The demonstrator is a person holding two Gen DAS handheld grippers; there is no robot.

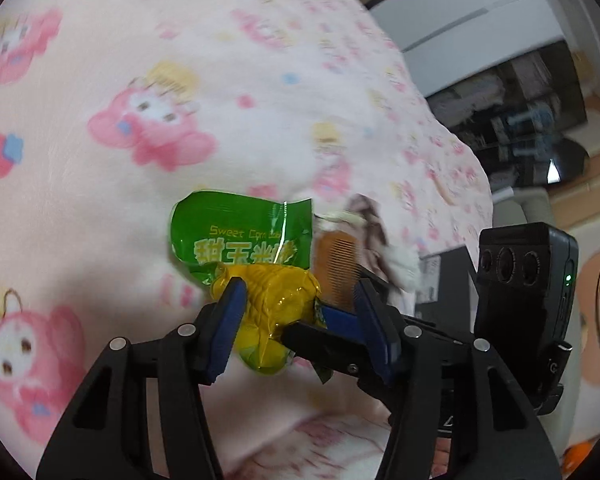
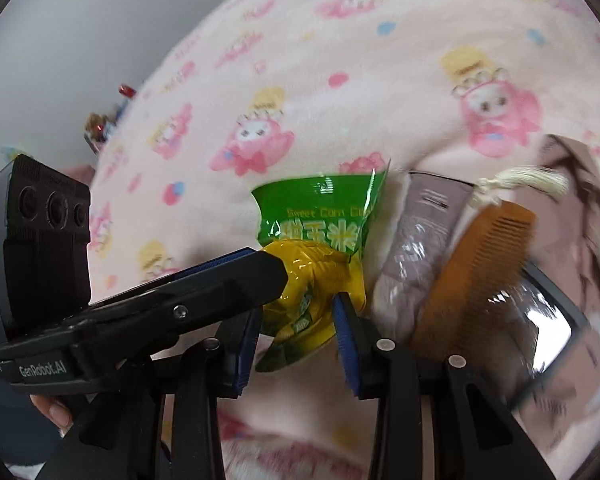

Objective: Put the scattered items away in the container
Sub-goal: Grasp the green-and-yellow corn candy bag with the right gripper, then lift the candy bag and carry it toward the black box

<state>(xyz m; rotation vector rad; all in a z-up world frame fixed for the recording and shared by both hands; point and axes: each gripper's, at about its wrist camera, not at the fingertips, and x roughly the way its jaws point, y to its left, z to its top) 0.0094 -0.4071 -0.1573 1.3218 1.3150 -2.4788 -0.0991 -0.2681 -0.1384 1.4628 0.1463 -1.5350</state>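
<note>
Left wrist view shows your left gripper [image 1: 300, 296] with jaws spread around the green and yellow snack packet [image 1: 252, 264], its left pad touching the wrapper and its right pad clear, so no grip there. Right wrist view shows your right gripper [image 2: 296, 316] pinching the same packet [image 2: 320, 256] above the pink blanket [image 2: 340, 92], with the tube [image 2: 416, 248] and comb [image 2: 480, 264] lying just right of it. You judge the tidying unfinished: no container is clearly identifiable, and all three items remain outside one.

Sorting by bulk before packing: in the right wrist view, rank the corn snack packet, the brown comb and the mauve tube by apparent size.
1. Corn snack packet, though it lies nearest the camera.
2. Brown comb and mauve tube: similar in length, too close to rank.
</note>
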